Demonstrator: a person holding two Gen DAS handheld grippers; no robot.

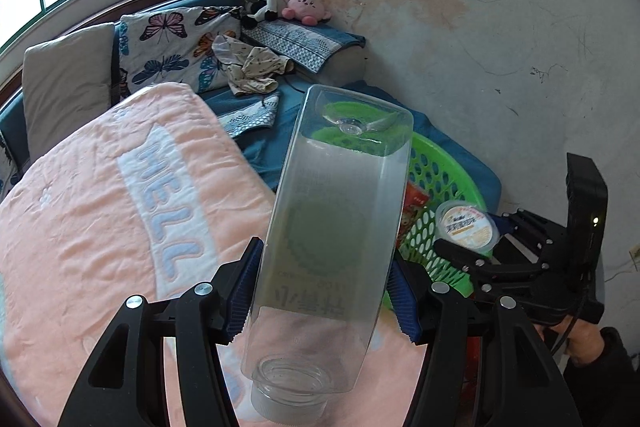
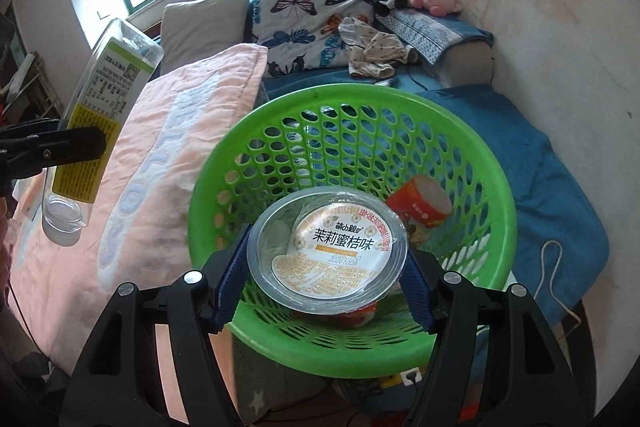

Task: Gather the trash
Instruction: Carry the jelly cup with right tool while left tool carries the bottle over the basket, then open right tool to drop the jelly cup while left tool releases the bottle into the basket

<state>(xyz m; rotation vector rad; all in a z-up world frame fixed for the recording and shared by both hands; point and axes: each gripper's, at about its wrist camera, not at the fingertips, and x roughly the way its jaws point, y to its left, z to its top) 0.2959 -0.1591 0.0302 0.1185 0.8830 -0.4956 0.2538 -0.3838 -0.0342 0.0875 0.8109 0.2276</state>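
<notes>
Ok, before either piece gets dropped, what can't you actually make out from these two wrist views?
- Basket floor: right wrist view, the cup in the right gripper covers it; only an orange carton shows.
- Basket in the left wrist view: mostly behind the clear bottle.
- Bottle cap: left wrist view, near the bottom edge, blurred.
- Left gripper: right wrist view, cut off at the left edge.

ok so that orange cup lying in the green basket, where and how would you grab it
Probably across its round side wall, coming straight down through the open top of the green basket. The orange cup lies on its side against the far right wall, its pale end facing up toward the camera, so the curved body is the exposed part. The mesh wall blocks any sideways approach.
</notes>
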